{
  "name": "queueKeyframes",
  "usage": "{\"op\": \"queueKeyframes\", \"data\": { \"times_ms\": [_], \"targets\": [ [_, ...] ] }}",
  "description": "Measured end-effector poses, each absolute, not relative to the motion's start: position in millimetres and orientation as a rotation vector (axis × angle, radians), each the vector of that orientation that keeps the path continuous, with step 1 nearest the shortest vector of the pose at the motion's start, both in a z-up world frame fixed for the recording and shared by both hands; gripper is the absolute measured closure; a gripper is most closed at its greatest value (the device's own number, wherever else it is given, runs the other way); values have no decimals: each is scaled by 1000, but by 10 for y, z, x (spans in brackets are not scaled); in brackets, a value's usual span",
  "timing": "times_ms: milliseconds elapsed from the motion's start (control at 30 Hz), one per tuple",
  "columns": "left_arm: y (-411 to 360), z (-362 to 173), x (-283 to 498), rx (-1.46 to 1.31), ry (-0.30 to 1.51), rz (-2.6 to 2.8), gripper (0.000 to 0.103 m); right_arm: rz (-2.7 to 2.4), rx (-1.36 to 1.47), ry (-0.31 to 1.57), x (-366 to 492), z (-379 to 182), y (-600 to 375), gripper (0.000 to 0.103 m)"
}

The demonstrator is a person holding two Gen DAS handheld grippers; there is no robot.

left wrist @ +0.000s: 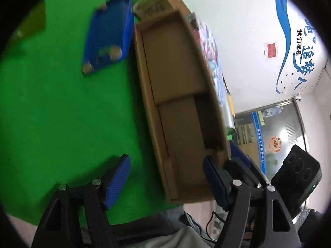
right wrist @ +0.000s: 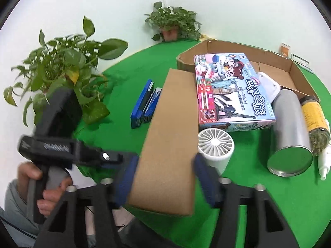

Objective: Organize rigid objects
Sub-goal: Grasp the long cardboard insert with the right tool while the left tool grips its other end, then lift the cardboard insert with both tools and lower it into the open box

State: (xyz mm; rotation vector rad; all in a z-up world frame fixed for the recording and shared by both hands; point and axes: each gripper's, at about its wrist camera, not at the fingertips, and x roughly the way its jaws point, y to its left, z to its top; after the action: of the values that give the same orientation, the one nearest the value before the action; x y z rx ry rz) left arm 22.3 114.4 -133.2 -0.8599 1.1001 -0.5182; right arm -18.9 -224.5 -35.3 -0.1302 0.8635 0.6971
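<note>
Cardboard dominates both views: a long open cardboard box (left wrist: 178,107) lies on the green tabletop (left wrist: 62,113), and in the left wrist view its inside looks bare apart from a loose cardboard insert or flap on the floor. The left gripper (left wrist: 165,181) hangs just above the near end of that box with its jaws spread wide and nothing between them. The right gripper (right wrist: 165,177) has its jaws on either side of a flat brown cardboard slab (right wrist: 171,140), probably that same box seen from outside; the blue pads look pressed to its edges, though motion blur keeps me from being sure of firm contact. Judging from this, little sorting is done. A colourful game box (right wrist: 231,88) leans half in, half out of a second open carton (right wrist: 275,68), with a white lidded container (right wrist: 269,84) just behind it inside. Things that lie loose on the cloth: a white ribbed fan-like cylinder (right wrist: 215,146) touching the slab's edge, a silver can (right wrist: 289,130) on its side, a yellow-labelled jar (right wrist: 314,119) beside it, a small white bottle (right wrist: 324,161), and a blue stapler (right wrist: 144,105) well apart to the left. A blue tray (left wrist: 109,33) holding a few small pieces sits next to the long box. Most objects apparently remain to be placed.
</note>
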Motion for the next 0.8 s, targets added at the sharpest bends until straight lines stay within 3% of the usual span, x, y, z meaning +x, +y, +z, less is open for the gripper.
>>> {"op": "queueKeyframes", "data": {
  "times_ms": [100, 167, 200, 467, 800],
  "targets": [
    [969, -1357, 257, -840, 1126, -564, 40, 693, -102, 872, -120, -342, -2277, 69],
    [863, -1376, 287, -817, 1148, -581, 75, 684, -113, 870, -133, -321, -2256, 69],
    [834, -1393, 300, -785, 1162, -541, 82, 670, -133, 863, -150, -313, -2237, 69],
    [903, -1079, 153, -667, 1103, -430, 84, 578, -247, 807, -210, -261, -2153, 70],
    [851, -769, 36, -533, 1069, -284, 84, 601, -250, 912, -135, -514, -1995, 76]
  ]
}}
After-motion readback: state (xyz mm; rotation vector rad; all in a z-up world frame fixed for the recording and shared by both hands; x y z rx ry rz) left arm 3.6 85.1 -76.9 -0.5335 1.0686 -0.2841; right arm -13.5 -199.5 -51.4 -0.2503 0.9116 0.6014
